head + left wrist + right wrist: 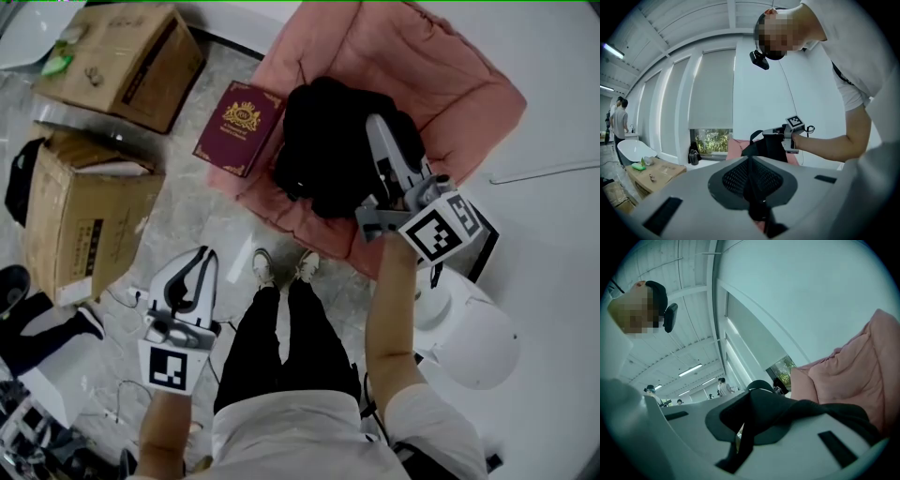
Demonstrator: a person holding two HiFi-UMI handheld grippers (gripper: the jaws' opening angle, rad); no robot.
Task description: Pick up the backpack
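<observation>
Black backpack (323,150): sits on the pink cushion (450,84), toward its front edge. No view shows whether its base is clear of the cushion.
Right gripper (375,124): jaws closed on a black strap at the top of the backpack. In the right gripper view, strap fabric fills the space between the pads.
Left gripper (201,255): jaws together with nothing between them. It is held over the floor, well apart from the backpack.
Step in hand: the lift, as judged. The grip is made and the right gripper alone takes the load.
Next move: calls for a straight upward pull until the backpack hangs free of the cushion. The jaws should stay clamped, because the strap is thin and the bag's weight could drag it through the pads. The book (239,127) at the cushion's left edge is near the backpack, so the bag should rise without sweeping sideways.
Right arm pose: forearm reaches forward from the body, gripper roughly level, marker cube nearest the person.
Left arm pose: forearm low at the person's left side, gripper pointing forward and slightly down, idle.
</observation>
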